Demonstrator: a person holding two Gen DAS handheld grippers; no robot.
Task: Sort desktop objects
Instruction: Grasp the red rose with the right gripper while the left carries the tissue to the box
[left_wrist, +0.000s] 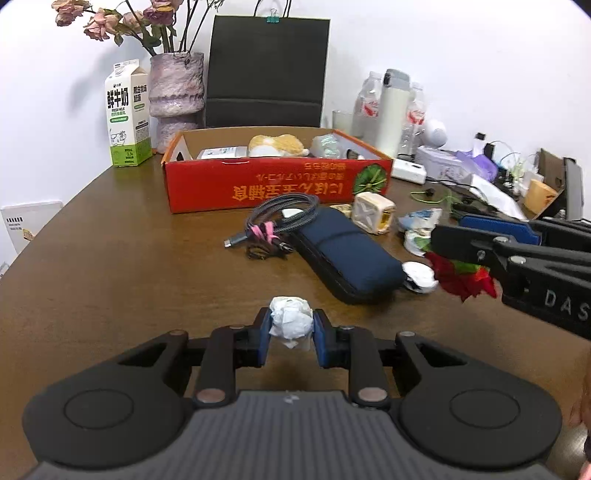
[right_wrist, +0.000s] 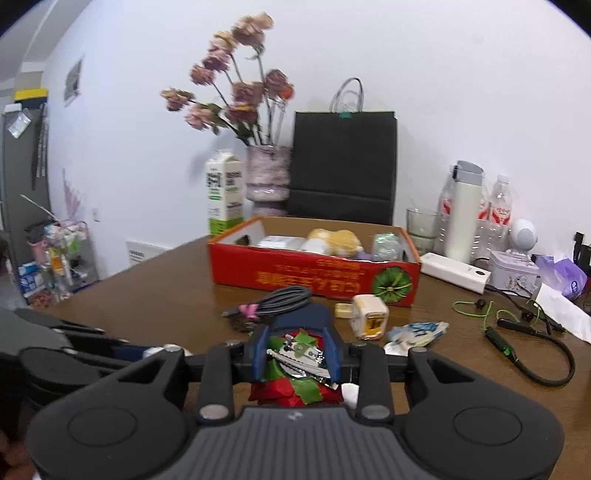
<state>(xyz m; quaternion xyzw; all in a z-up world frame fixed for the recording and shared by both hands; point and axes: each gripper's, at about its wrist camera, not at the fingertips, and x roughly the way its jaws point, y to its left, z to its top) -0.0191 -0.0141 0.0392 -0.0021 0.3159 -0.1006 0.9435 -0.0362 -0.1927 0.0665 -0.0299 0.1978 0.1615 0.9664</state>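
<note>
Left gripper (left_wrist: 291, 334) fingers clamp paper wad (left_wrist: 291, 322); right gripper (right_wrist: 295, 356) fingers pinch red-green hair clip (right_wrist: 295, 363); "DAS" on right gripper body

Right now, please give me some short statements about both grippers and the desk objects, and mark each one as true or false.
1. The left gripper is shut on a crumpled white paper ball. True.
2. The right gripper is open and holds nothing. False: it is shut on a red and green hair clip with a metal clasp.
3. The red cardboard box has a yellow plush toy inside it. True.
4. The dark blue fabric case lies inside the red box. False: it lies on the brown wooden table, in front of the box.
5. The white milk carton lies on its side. False: it stands upright.
</note>
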